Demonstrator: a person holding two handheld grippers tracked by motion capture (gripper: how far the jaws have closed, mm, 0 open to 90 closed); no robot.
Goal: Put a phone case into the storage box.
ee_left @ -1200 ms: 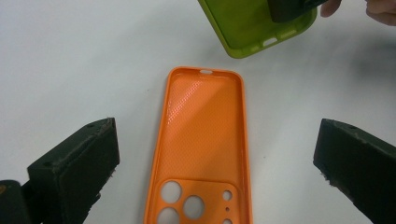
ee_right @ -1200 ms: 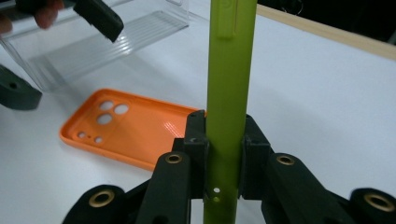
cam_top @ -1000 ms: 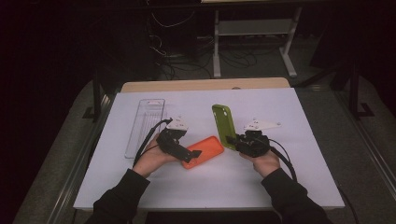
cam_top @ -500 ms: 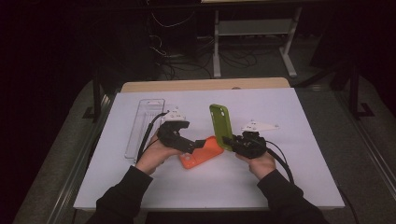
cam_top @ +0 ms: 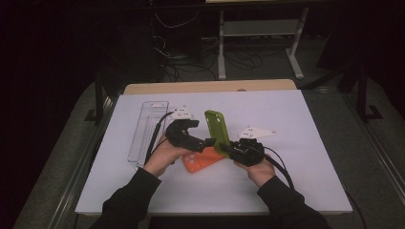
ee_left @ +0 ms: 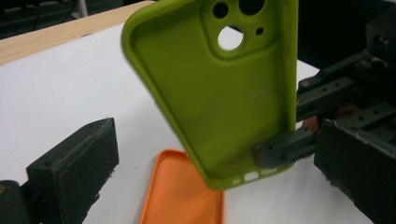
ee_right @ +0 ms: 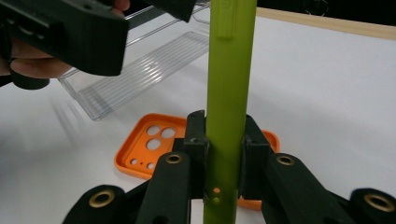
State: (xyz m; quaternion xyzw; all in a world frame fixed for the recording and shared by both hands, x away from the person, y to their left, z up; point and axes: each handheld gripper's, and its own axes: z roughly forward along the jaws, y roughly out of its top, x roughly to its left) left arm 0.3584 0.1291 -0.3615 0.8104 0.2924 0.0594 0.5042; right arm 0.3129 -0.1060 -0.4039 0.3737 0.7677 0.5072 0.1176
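Note:
My right gripper (ee_right: 224, 154) is shut on the bottom edge of a lime-green phone case (ee_right: 231, 70) and holds it upright above the table. From above, the green case (cam_top: 215, 128) stands between the two hands, with the right gripper (cam_top: 225, 147) at its lower end. My left gripper (ee_left: 215, 140) is open, its jaws wide on either side of the green case (ee_left: 219, 88) without touching it. It reaches in from the left (cam_top: 206, 141). An orange phone case (cam_top: 203, 161) lies flat on the white table beneath them, hollow side up (ee_right: 149, 144).
A clear plastic tray (cam_top: 148, 129) lies on the white sheet (cam_top: 305, 124) left of the hands, and also shows behind the green case (ee_right: 135, 79). A wooden table edge (cam_top: 210, 87) runs along the far side. Dark floor, cables and a rack lie beyond.
The right gripper has carried the green case a little leftward. The left gripper has lifted away from the orange case and now straddles the green case.

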